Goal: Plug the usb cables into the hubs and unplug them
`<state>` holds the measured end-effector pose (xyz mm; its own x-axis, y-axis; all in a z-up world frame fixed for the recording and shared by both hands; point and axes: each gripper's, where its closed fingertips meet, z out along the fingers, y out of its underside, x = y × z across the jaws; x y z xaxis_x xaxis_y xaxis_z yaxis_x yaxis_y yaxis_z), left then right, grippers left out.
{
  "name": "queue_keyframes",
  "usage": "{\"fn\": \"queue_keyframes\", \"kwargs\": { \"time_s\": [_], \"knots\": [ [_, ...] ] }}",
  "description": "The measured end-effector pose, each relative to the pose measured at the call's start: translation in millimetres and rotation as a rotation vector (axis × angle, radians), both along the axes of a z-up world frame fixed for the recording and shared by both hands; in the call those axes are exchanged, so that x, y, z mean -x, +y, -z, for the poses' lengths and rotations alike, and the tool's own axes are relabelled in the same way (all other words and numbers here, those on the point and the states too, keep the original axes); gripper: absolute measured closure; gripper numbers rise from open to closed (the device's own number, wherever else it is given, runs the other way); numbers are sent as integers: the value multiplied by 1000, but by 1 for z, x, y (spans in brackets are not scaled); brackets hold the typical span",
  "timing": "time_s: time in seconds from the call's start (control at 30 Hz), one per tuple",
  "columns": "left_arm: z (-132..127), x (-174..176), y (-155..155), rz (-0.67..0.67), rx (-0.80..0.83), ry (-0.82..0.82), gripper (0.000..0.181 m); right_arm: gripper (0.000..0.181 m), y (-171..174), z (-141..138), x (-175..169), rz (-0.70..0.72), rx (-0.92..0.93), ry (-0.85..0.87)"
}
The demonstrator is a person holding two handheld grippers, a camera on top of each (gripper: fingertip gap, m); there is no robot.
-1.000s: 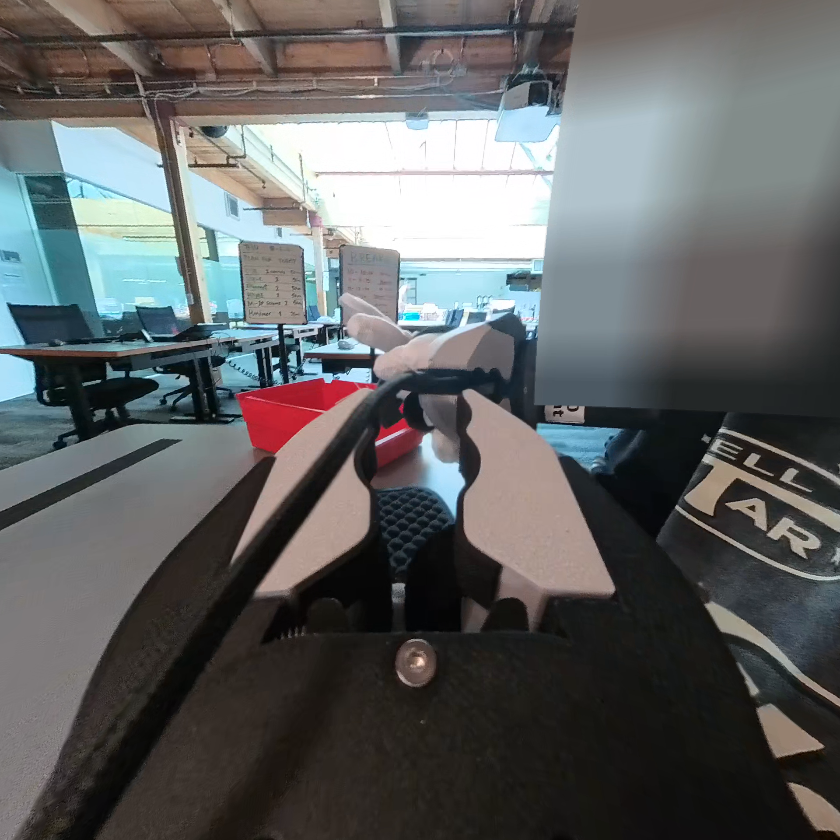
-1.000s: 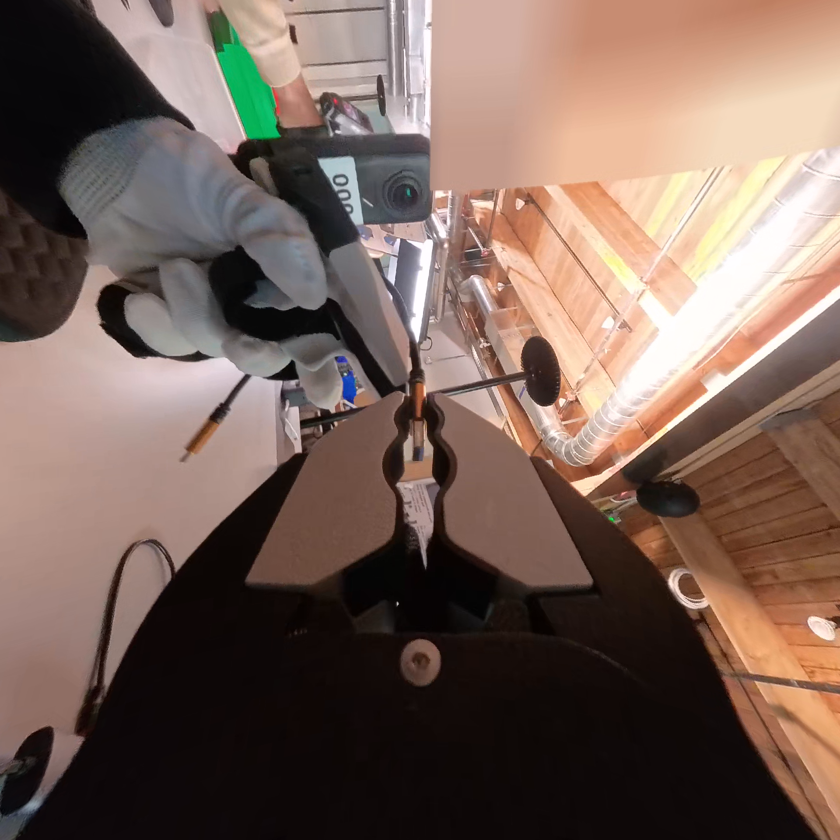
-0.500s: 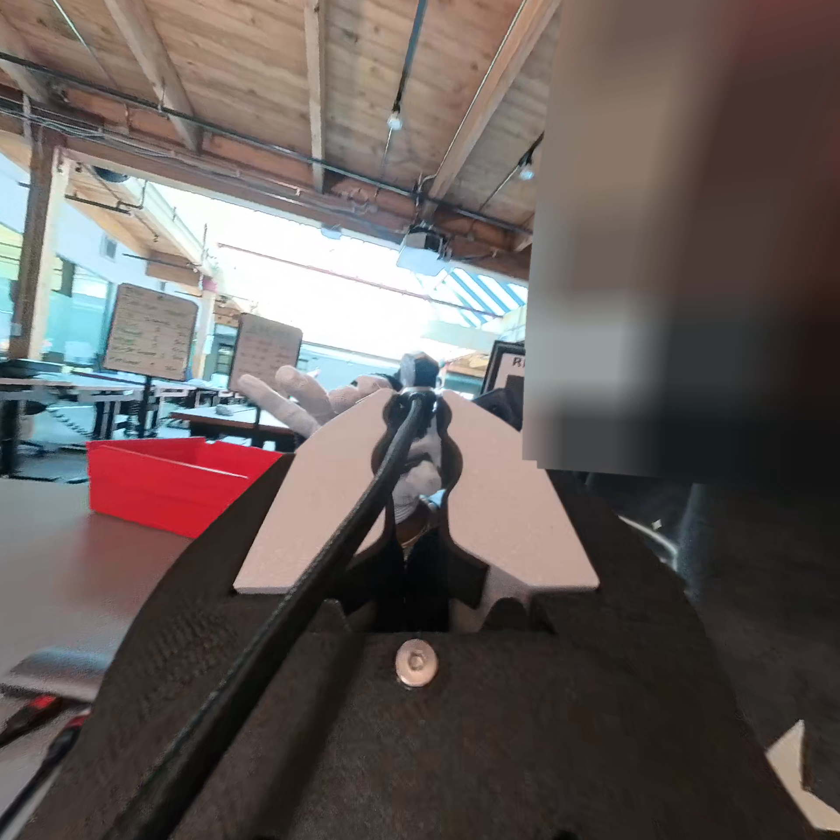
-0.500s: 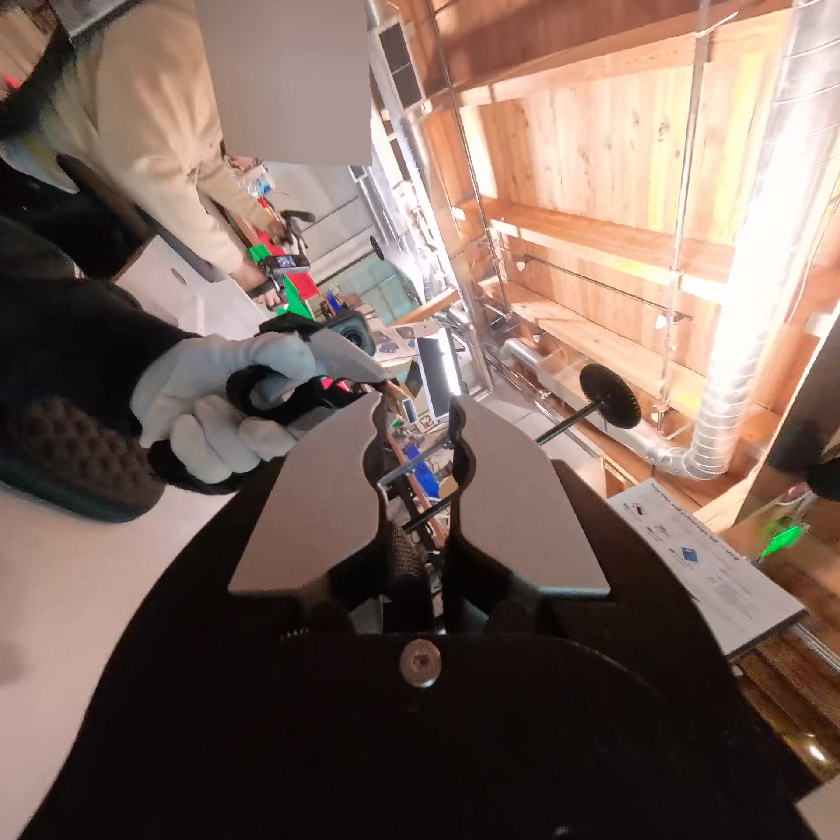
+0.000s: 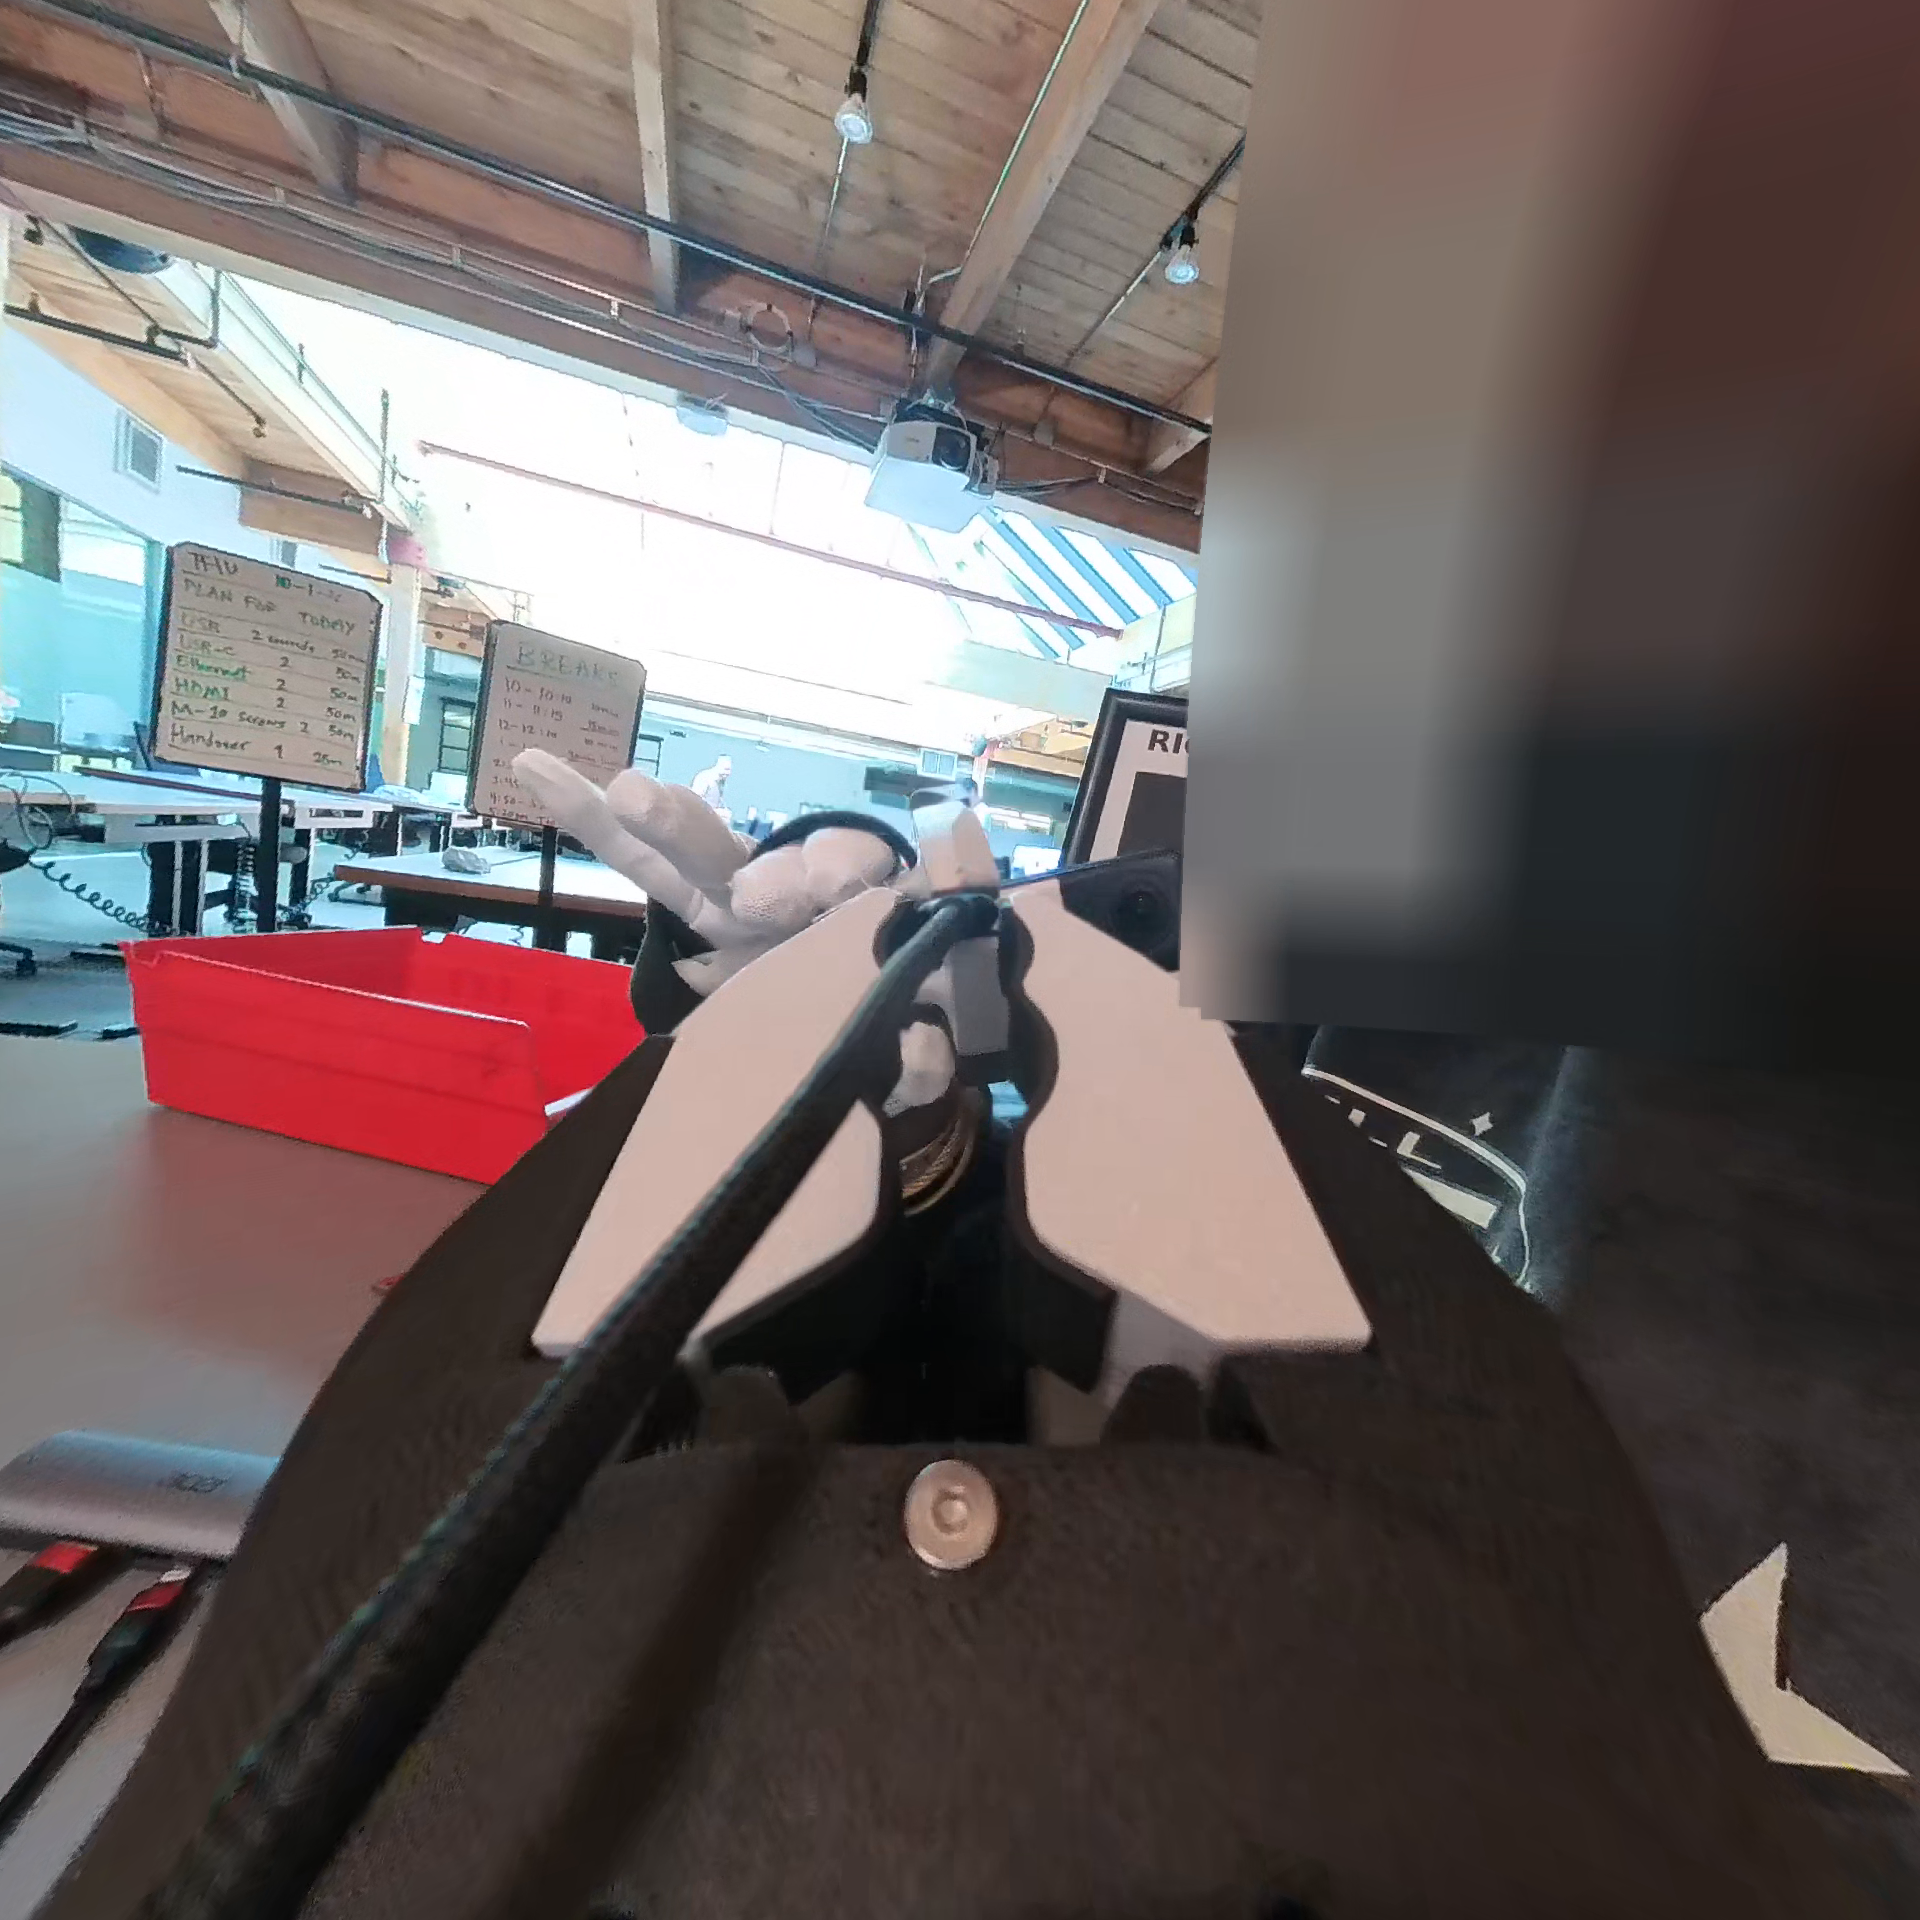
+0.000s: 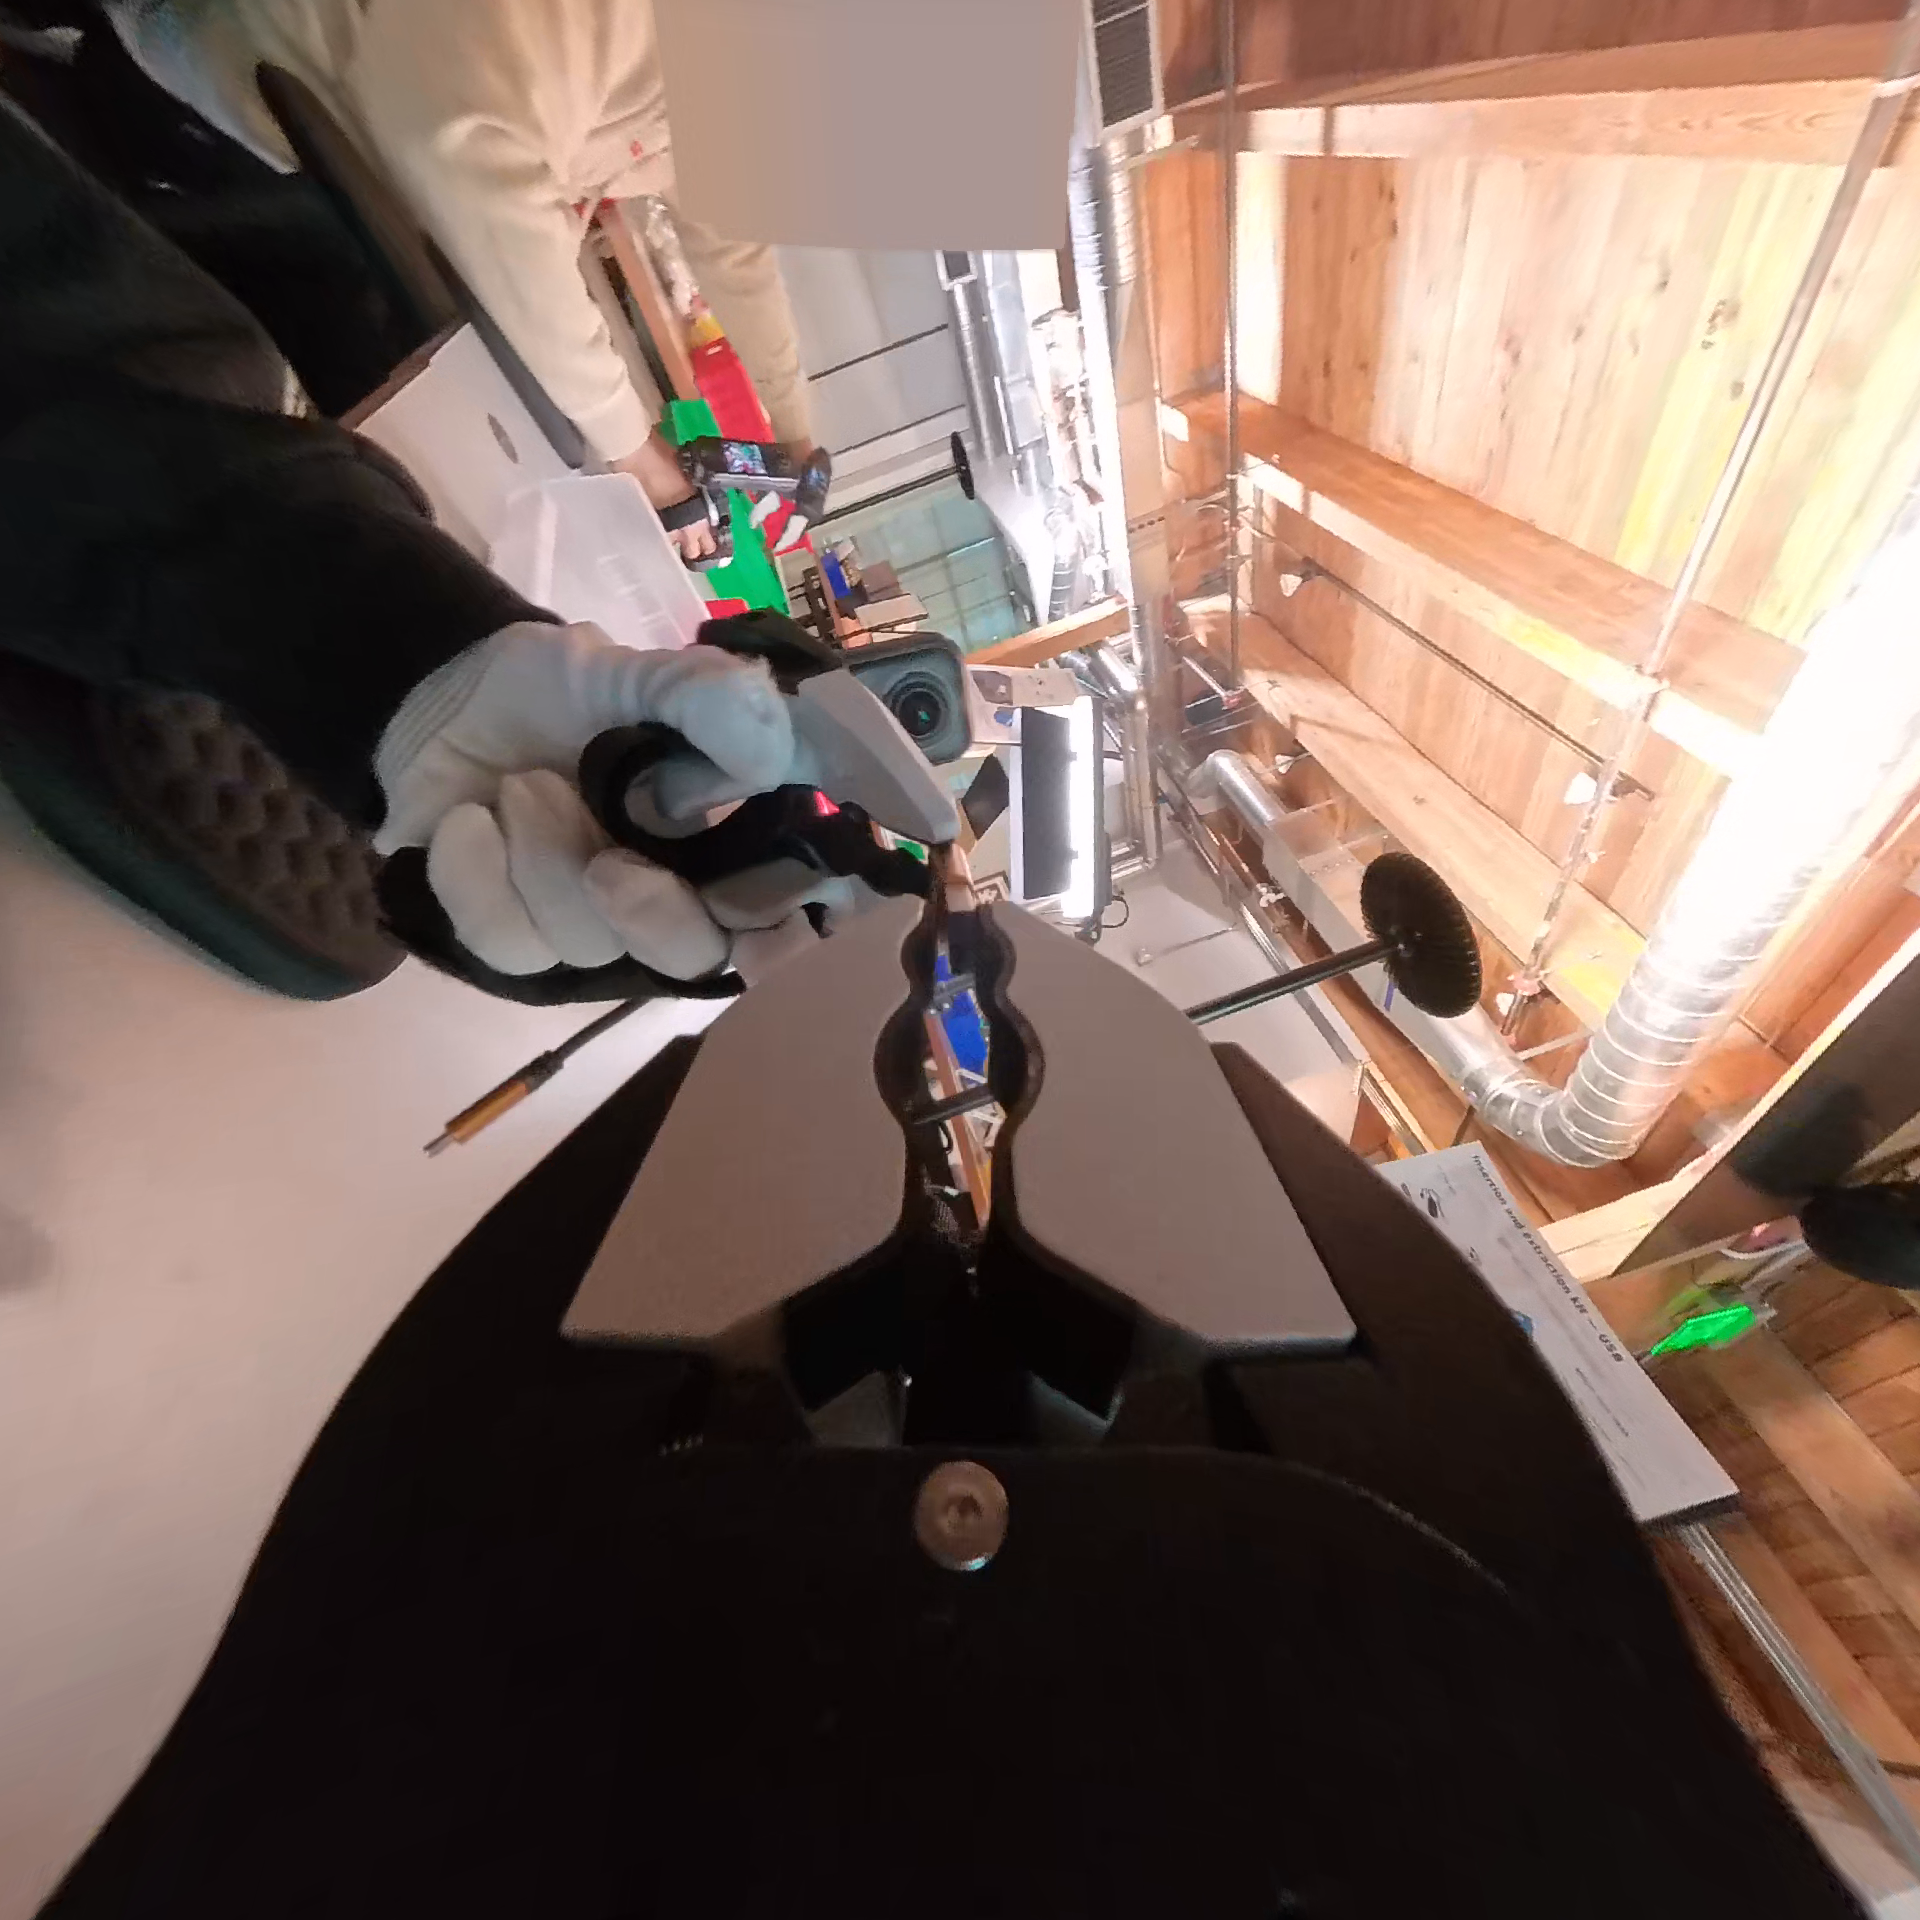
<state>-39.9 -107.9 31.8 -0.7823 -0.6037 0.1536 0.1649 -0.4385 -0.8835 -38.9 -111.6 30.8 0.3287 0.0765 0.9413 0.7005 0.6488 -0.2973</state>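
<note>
USB cable [image 5: 727,1216] — black and braided — runs up over the left gripper [image 5: 961,920], whose tips are pinched on it, both lifted off the table [image 5: 208,1226]. A grey hub [image 5: 135,1486] lies low left with red-ended plugs [image 5: 62,1564] beside it; whether they are seated I cannot tell.

Right wrist view: the right gripper [image 6: 961,904] tips meet at the cable's copper-coloured end, apparently clamped on it. Another gold plug [image 6: 488,1107] lies loose — plugging looks largely undone.
</note>
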Motion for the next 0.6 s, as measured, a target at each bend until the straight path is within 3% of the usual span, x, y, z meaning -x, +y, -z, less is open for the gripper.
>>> {"fn": "queue_keyframes", "kwargs": {
  "time_s": [0.1,0.37,0.43,0.5,0.6],
  "knots": [
    [4,0,-5,38,-22,40,158,176,-1,3,2,1,-6,-35],
    [6,-2,-8,14,-48,42,166,175,-1,3,2,-4,14,-26],
    [1,-3,4,-105,-66,1,166,168,5,-7,-11,3,92,124],
    [2,-7,27,-334,-175,-34,166,161,13,-20,-40,16,206,351],
    [13,-8,64,-720,-436,-52,166,143,36,4,-96,152,574,640]
  ]
}}
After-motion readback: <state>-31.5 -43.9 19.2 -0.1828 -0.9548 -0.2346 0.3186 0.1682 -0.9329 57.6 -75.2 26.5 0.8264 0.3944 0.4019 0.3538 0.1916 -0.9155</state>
